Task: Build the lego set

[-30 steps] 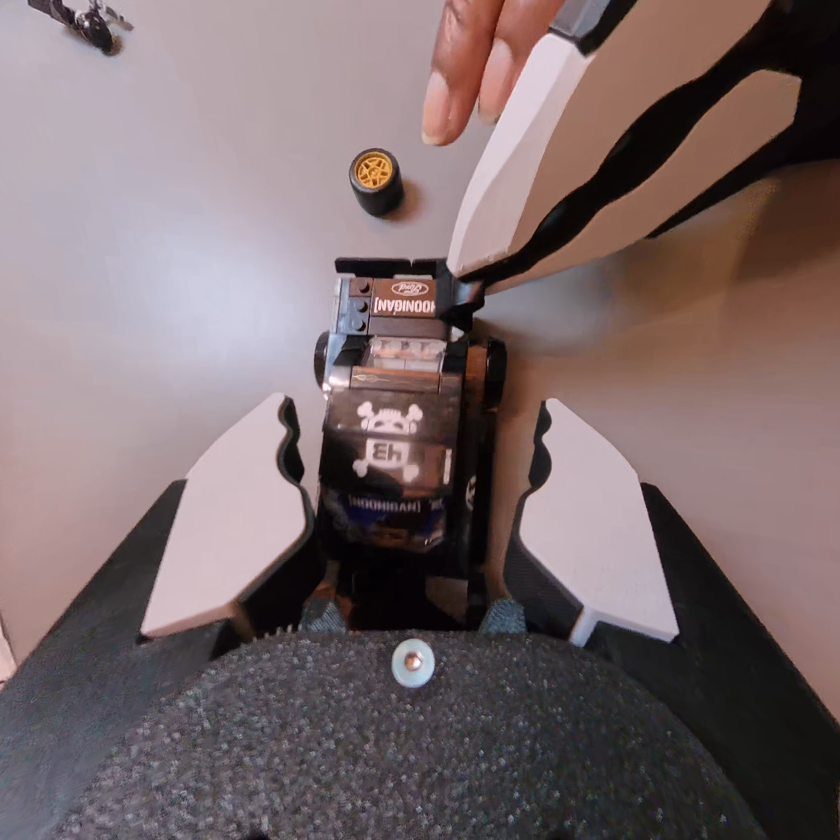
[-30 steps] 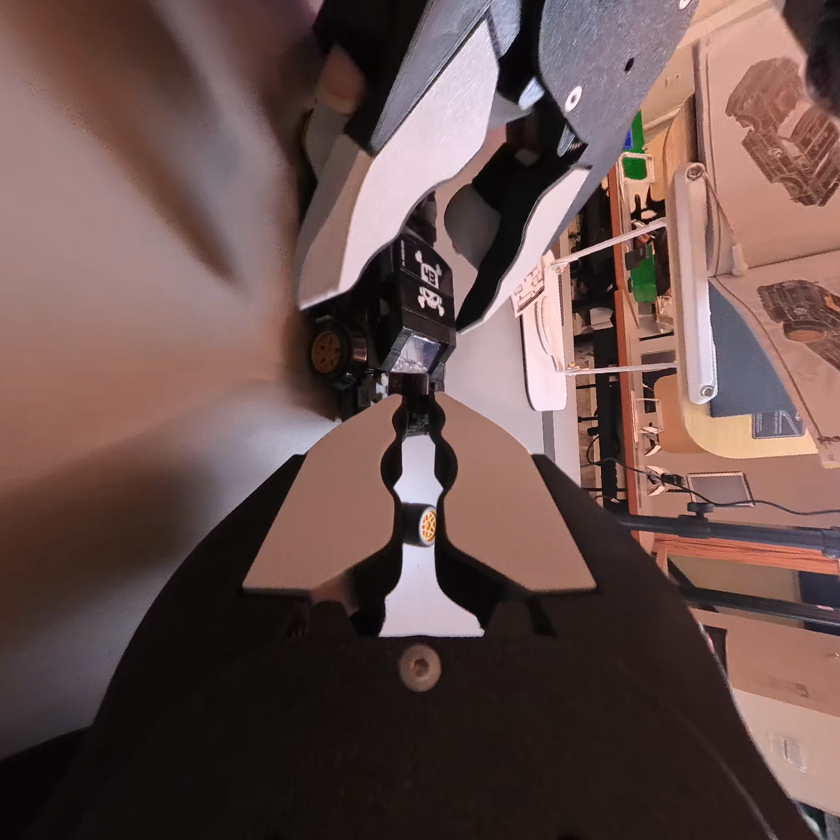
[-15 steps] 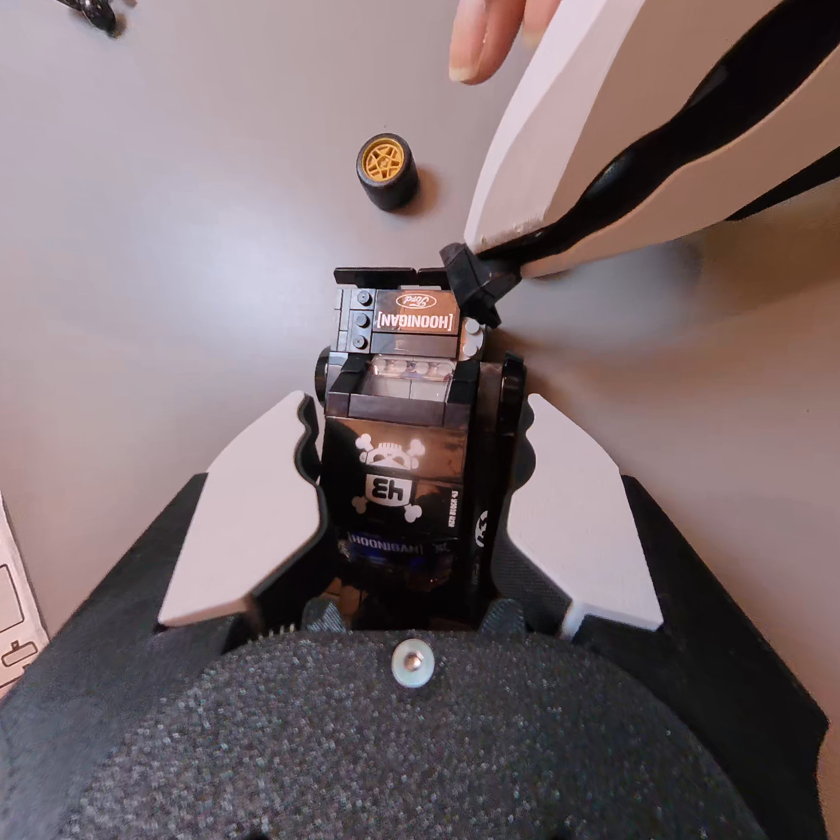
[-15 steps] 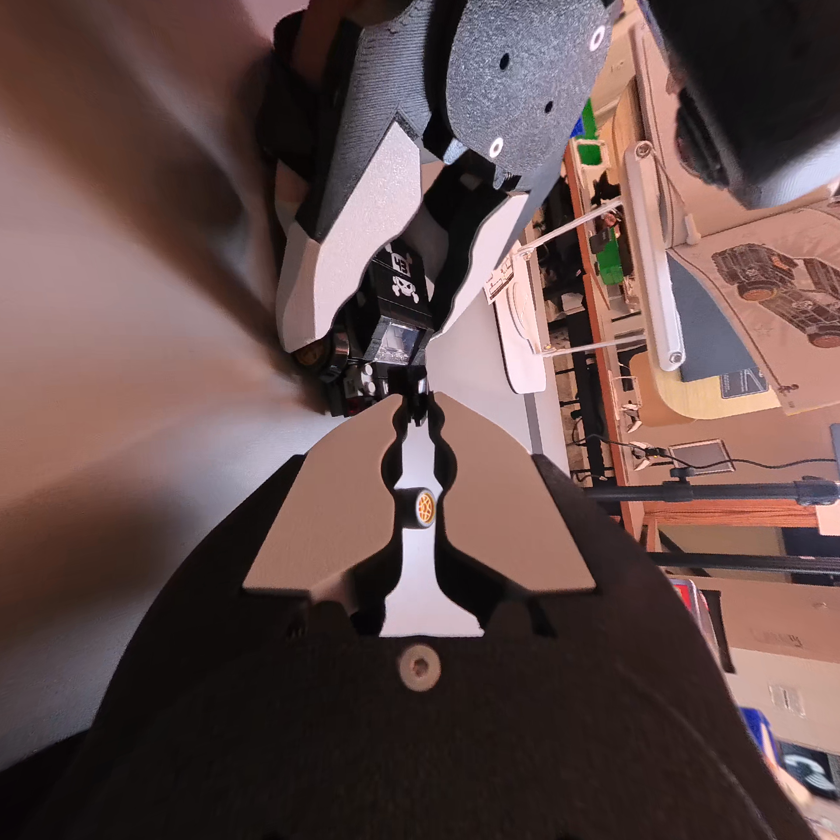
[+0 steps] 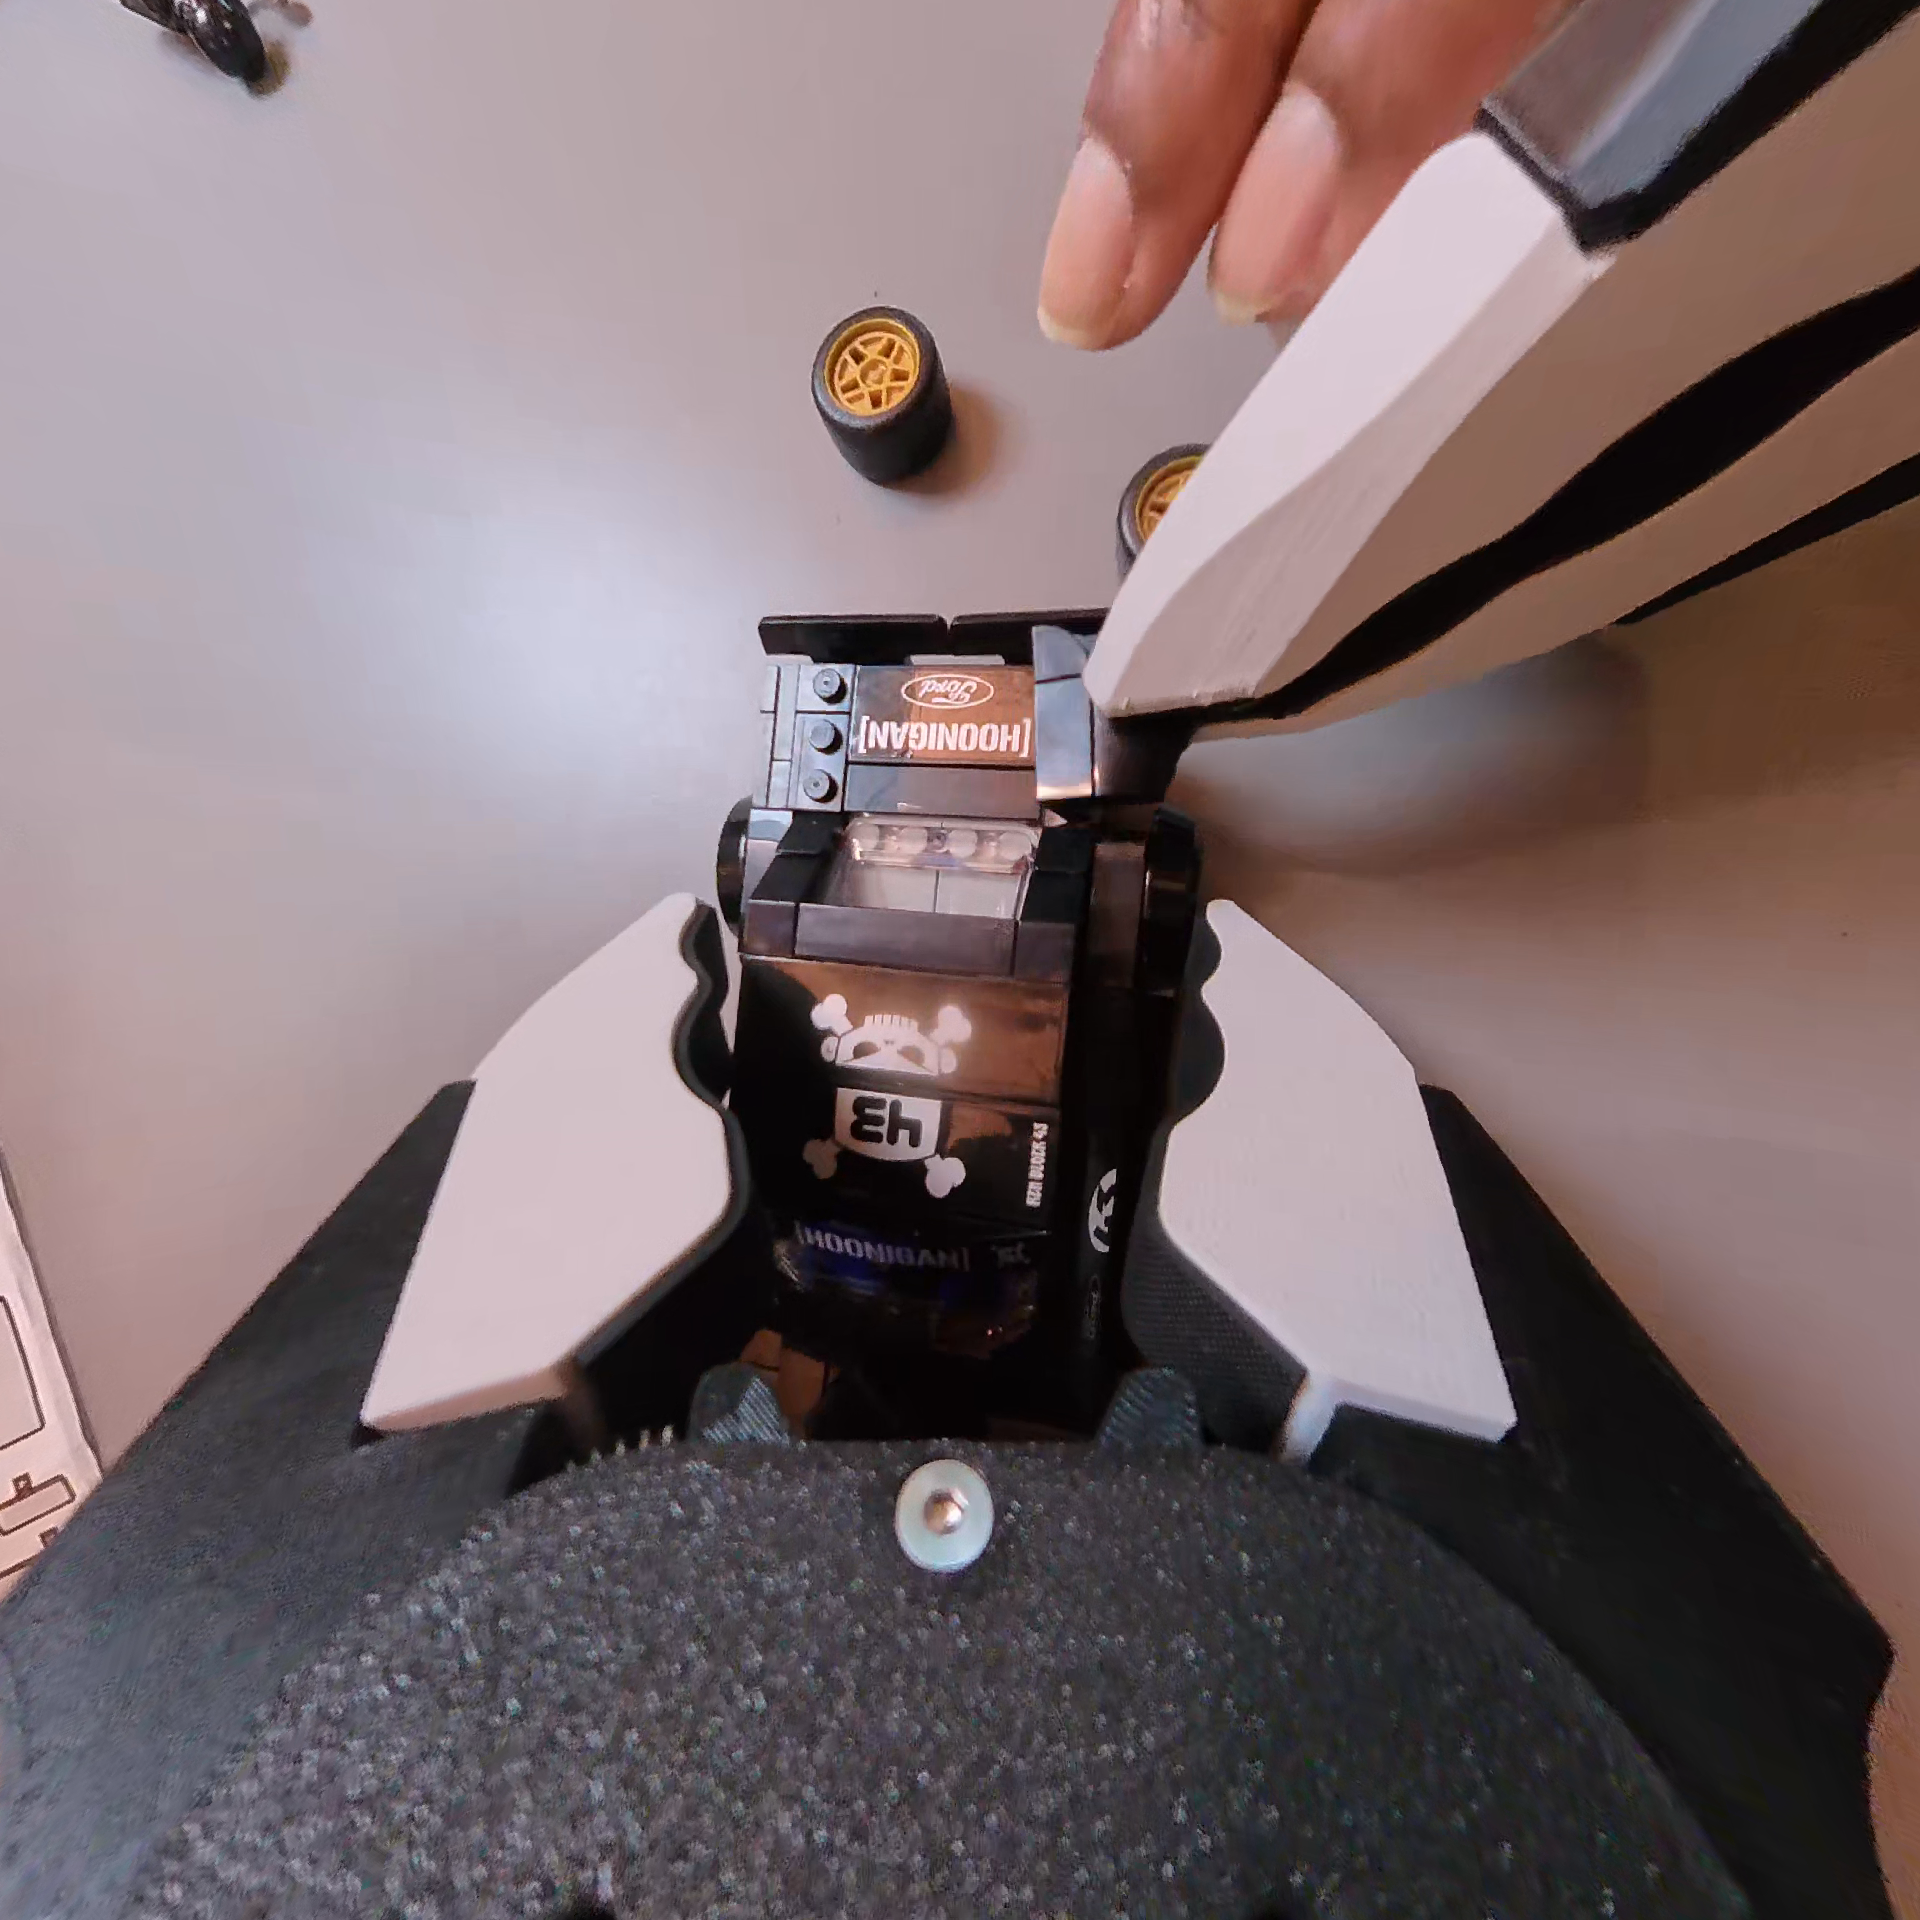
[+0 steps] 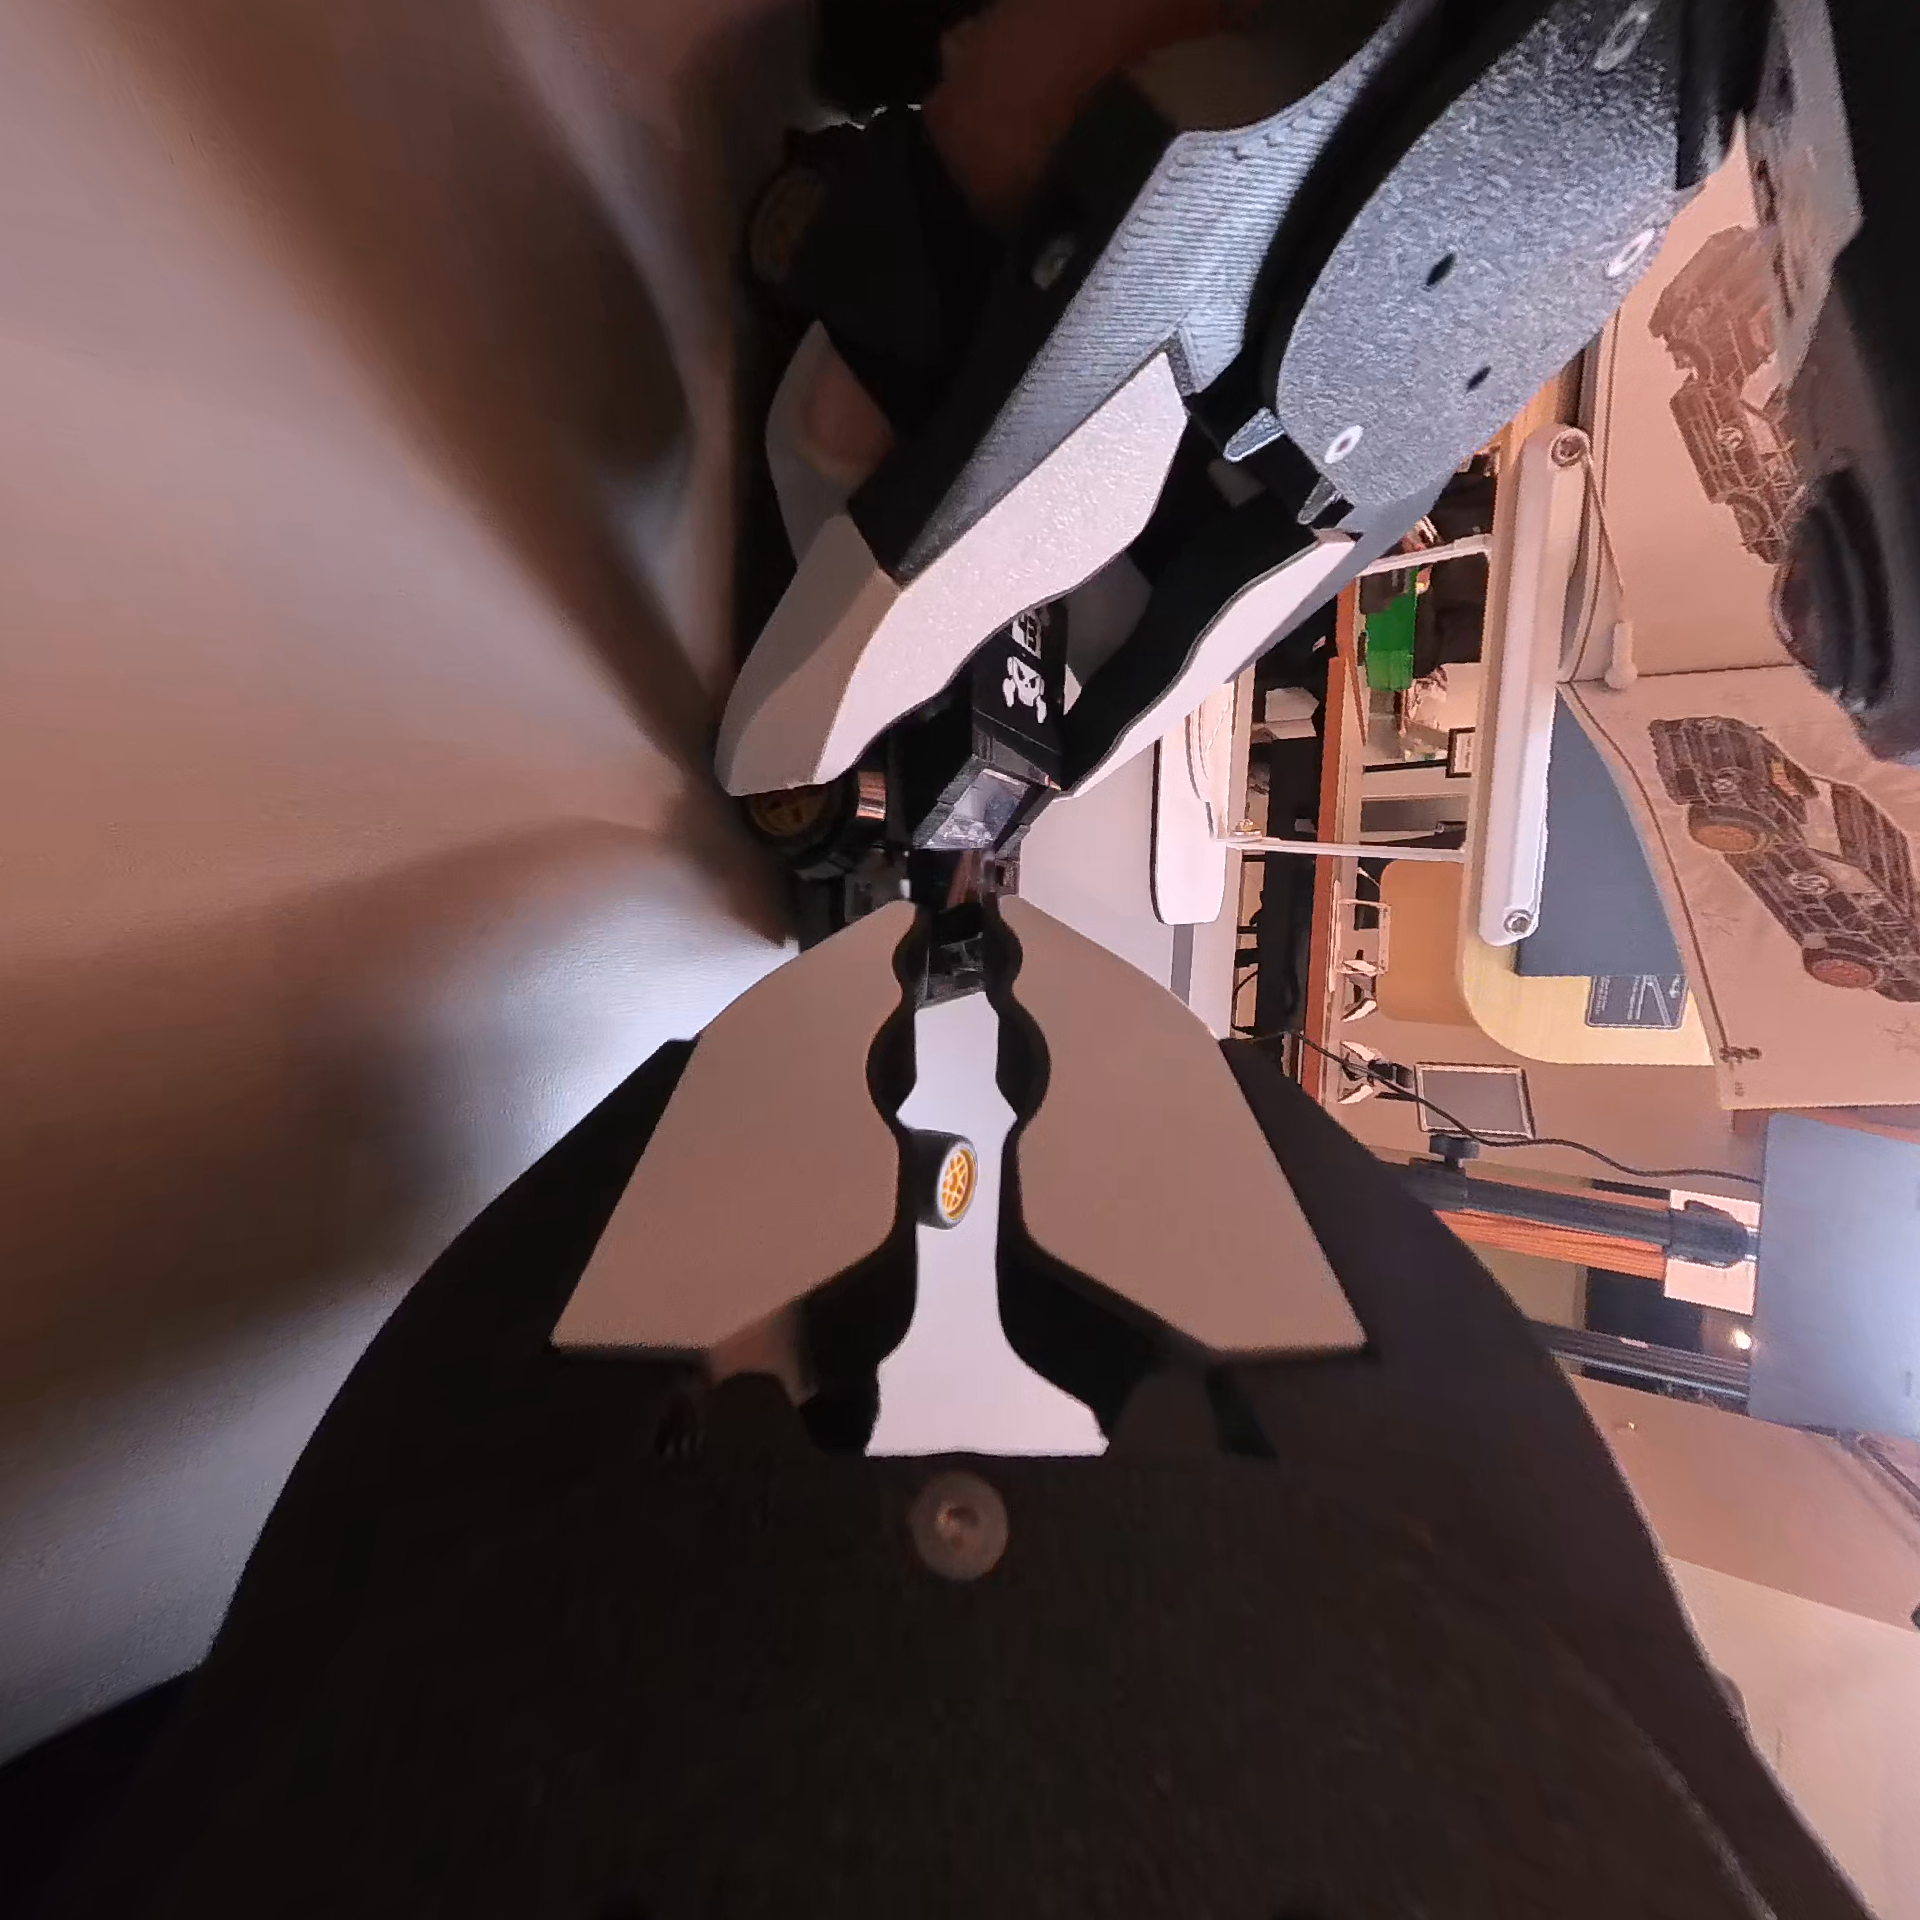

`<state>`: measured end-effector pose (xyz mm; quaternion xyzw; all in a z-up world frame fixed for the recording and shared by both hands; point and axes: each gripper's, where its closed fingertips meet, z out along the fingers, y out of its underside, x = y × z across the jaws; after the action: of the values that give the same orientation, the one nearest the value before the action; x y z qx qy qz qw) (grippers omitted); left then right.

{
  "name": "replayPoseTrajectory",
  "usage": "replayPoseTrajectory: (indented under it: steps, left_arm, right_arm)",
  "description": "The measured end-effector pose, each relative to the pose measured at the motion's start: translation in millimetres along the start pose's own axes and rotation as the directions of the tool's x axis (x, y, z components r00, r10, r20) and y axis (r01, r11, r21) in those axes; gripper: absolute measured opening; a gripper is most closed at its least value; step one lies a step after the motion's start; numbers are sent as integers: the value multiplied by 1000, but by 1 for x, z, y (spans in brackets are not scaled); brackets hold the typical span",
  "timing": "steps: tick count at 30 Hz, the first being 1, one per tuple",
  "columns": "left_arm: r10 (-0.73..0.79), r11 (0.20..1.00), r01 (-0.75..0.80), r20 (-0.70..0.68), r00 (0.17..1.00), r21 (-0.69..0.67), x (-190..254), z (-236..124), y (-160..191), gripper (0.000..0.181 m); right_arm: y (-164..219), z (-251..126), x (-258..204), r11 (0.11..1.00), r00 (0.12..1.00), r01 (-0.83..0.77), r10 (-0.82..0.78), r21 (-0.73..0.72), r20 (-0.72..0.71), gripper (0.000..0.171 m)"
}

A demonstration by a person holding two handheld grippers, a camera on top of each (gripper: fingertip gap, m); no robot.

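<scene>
A black lego car (image 5: 904, 1049) with white skull print lies between the fingers of my left gripper (image 5: 954, 920), which is shut on its sides. My right gripper (image 5: 1143, 696) comes in from the upper right, shut on a small black brick (image 5: 1065, 717) that sits against the car's far right corner. In the right wrist view my right gripper (image 6: 956, 920) pinches that brick (image 6: 951, 961) at its tips, right at the car (image 6: 1023, 717). The left gripper's white fingers (image 6: 935, 644) flank the car there.
A loose black wheel with a gold hub (image 5: 881, 395) lies on the grey table beyond the car and also shows in the right wrist view (image 6: 948, 1184). A second wheel (image 5: 1153, 509) is half hidden behind the right gripper. A person's fingers (image 5: 1143, 208) hover above. Paper sheet (image 5: 21, 1403) at the left edge. My hands' fingertips stand some 5 centimetres from each other.
My left gripper closed onto the car's sides. My right gripper brought the tilted small brick down against the car's far right corner. A second loose wheel came into view.
</scene>
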<state>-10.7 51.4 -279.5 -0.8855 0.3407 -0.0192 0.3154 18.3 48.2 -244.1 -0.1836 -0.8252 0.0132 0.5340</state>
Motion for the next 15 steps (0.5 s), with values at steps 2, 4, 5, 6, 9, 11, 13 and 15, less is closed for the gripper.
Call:
replayPoseTrajectory:
  steps: [2,4,5,6,9,11,13,15]
  left_arm:
    - [6,1000,-6,4,1000,-2,0,0,0,85]
    - [16,1000,-16,13,1000,-5,0,-1,-1,85]
    - [21,1000,-21,16,1000,-6,0,-1,-1,84]
    - [23,1000,-23,17,1000,-8,0,-1,-1,84]
    - [22,1000,-22,15,1000,-9,0,-1,0,84]
    - [17,1000,-17,11,1000,-11,0,-1,1,84]
    - [15,1000,-15,10,1000,-11,0,-2,1,84]
    - [14,1000,-14,7,1000,-12,0,-1,1,84]
  right_arm:
    - [0,-1,-2,1000,1000,6,-6,3,7,11]
    - [0,-1,-3,1000,1000,14,-14,5,12,12]
    - [0,-1,-4,1000,1000,16,-16,8,16,13]
    - [0,-1,-4,1000,1000,16,-16,8,17,13]
    - [1,-1,-3,1000,1000,4,-4,12,19,14]
    - [3,-1,-5,1000,999,-25,25,12,35,19]
    - [4,-1,-6,999,998,-46,45,18,42,22]
    - [4,-2,-4,998,998,-52,51,32,27,18]
